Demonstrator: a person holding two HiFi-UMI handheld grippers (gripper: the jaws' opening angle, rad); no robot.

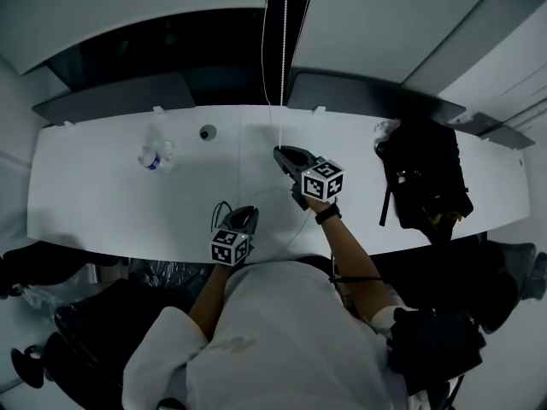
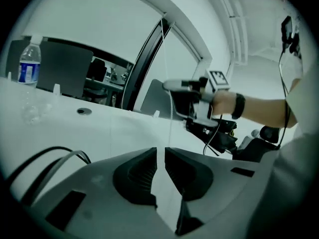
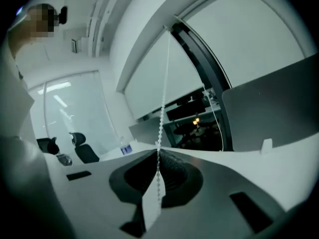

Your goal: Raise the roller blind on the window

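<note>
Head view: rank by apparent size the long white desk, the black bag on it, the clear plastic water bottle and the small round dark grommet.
1. long white desk
2. black bag
3. clear plastic water bottle
4. small round dark grommet
All sit at desk level; nearness barely matters.

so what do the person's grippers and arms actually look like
The left gripper and right gripper are both grey shells with black ribbed pads, narrowing toward the tips. Each carries a white cube printed with black square markers. Black cables loop off the left one. The person wears a white short-sleeved top and a black wristband on the right wrist.
</note>
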